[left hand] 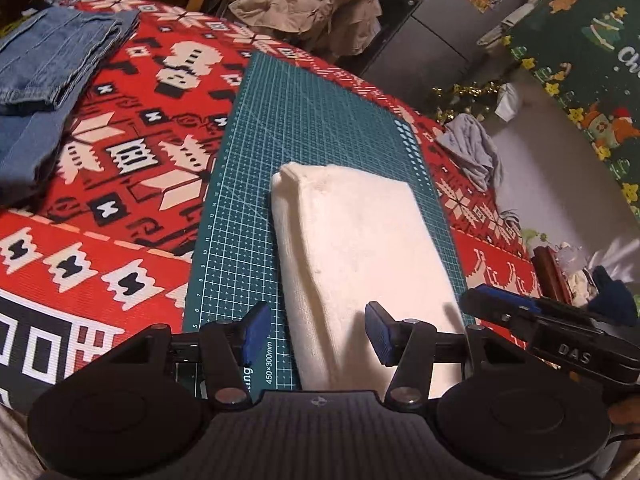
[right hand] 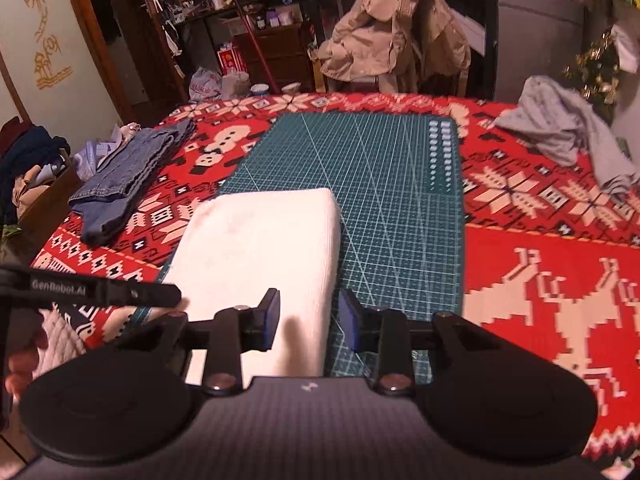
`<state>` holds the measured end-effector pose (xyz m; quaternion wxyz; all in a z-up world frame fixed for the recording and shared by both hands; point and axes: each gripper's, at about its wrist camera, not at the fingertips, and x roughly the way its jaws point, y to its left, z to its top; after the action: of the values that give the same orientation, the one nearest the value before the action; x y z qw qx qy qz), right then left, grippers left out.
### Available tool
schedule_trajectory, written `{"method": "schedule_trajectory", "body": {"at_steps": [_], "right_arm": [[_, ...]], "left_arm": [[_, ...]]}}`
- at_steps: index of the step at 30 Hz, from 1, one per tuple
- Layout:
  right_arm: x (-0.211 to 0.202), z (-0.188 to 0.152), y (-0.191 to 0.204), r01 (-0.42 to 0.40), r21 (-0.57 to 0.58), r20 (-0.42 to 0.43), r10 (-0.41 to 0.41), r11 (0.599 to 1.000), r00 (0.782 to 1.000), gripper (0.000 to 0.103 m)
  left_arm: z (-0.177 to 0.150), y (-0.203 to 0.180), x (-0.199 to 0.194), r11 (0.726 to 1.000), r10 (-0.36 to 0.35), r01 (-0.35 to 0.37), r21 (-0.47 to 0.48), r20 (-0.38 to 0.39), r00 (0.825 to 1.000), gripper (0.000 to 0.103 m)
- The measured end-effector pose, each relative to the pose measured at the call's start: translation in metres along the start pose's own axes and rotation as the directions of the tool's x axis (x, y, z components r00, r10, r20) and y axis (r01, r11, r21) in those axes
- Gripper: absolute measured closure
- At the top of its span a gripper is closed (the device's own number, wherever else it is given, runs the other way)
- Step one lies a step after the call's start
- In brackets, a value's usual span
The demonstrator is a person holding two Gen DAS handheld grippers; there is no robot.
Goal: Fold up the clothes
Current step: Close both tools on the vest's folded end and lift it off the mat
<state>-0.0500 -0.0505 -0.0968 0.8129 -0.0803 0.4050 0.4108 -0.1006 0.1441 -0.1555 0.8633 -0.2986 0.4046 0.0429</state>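
- Folded white towel (left hand: 360, 248) lies as a neat rectangle on the green cutting mat (left hand: 304, 120), lower centre of the left wrist view; in the right wrist view the same towel (right hand: 260, 248) sits at centre left, its left part overhanging the mat (right hand: 384, 184) onto the cloth.
- Left gripper (left hand: 316, 334): jaws released, blue pads apart, nothing pressed between them; the towel's near end shows in the gap.
- Right gripper (right hand: 308, 320): jaws released, pads clear of the towel's near right corner.
- Red patterned tablecloth (right hand: 540, 264) covers the table under the mat.
- Folded jeans (right hand: 124, 180) lie at the left of the right wrist view, well apart from the towel.
- Crumpled grey garment (right hand: 568, 132) lies at the upper right, unfolded.
- Beige jacket (right hand: 396, 28) hangs over a chair behind the table.
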Motion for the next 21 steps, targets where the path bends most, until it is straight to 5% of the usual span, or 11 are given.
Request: {"method": "schedule_trajectory", "body": {"at_steps": [10,13,17,21], "right_arm": [[0.032,0.004,-0.017,-0.025,0.108,-0.052,0.031,0.994,0.998,0.068],[0.037,0.003,-0.02,-0.036,0.142,-0.066,0.046,0.989,0.997,0.069],[0.037,0.001,-0.018,-0.053,0.167,-0.058,0.063,0.985,0.996,0.084],[0.032,0.003,-0.006,-0.029,0.149,-0.051,0.037,0.988,0.998,0.087]], "left_arm": [[0.001,0.004,0.009,1.0,-0.021,0.021,-0.01,-0.011,1.0,0.055],[0.0,0.001,0.01,0.999,-0.033,0.033,0.01,-0.003,0.999,0.067],[0.0,0.0,0.009,0.999,-0.035,0.035,0.002,0.012,0.999,0.079],[0.002,-0.001,0.005,1.0,-0.028,0.028,-0.006,0.023,0.999,0.083]]}}
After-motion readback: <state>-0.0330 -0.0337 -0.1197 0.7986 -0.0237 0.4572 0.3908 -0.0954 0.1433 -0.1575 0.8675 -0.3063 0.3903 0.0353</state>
